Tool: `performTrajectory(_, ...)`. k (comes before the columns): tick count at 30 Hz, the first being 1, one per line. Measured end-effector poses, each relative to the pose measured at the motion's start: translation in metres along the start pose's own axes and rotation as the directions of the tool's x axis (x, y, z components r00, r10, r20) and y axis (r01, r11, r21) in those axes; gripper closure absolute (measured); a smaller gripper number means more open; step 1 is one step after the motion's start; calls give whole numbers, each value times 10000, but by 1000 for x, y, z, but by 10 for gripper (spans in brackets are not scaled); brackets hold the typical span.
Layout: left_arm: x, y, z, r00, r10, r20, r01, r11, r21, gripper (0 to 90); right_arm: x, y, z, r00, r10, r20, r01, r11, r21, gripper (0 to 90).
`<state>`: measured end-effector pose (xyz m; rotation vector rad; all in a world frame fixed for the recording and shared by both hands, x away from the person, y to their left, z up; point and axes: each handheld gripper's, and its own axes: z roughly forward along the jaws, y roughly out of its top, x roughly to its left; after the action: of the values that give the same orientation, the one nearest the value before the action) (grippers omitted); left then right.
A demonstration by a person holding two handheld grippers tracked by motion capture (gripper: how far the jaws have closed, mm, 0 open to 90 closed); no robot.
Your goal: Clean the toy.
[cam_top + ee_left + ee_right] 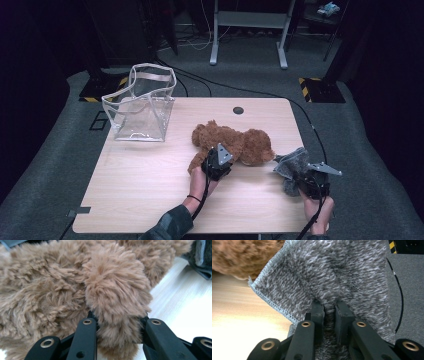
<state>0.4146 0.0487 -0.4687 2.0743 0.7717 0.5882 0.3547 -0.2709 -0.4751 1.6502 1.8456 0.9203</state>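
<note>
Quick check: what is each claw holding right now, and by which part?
Left claw is shut on one limb of the brown teddy bear. Right claw pinches a fold of the grey knitted cloth, inward of its stitched edge.

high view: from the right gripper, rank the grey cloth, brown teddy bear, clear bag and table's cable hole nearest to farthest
1. Grey knitted cloth: pinched in the jaws of the right gripper, at the table's right edge.
2. Brown teddy bear: just to its left, mid-table.
3. Cable hole: at the far edge, behind the bear.
4. Clear plastic bag: standing on the far left corner.
</note>
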Motion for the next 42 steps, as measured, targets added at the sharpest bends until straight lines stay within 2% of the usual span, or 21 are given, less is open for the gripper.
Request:
performTrajectory(6,11,19,-12,9994,155,-303,-162,9995,-256,721,1,0,0,10000,48,6,-48,10000,27,796)
performTrajectory(14,29,40,-28,9967,9,-815,-53,9985,-542,720,1,1,0,10000,-18,-21,18,10000,8,796)
performTrajectory(26,43,59,-48,9910,-102,-1338,-30,9952,-977,719,4,3,1,9999,-113,-73,113,9999,35,796)
performTrajectory(32,50,74,-65,9865,144,-1632,-330,9932,-1117,718,5,4,1,9999,-91,-64,92,9999,50,796)
performTrajectory(34,52,81,-73,9824,275,-1845,-501,9917,-1185,718,5,5,1,9999,-118,-62,119,9999,37,796)
performTrajectory(37,55,89,-82,9804,427,-1923,-658,9911,-1157,717,5,6,0,9999,-157,-71,157,9999,5,796)
performTrajectory(39,57,93,-85,9815,443,-1863,-666,9911,-1151,715,6,6,0,9998,-162,-105,162,9999,14,796)
performTrajectory(42,59,96,-78,9864,523,-1560,-669,9937,-899,707,7,6,2,9997,-170,-151,171,9998,67,796)
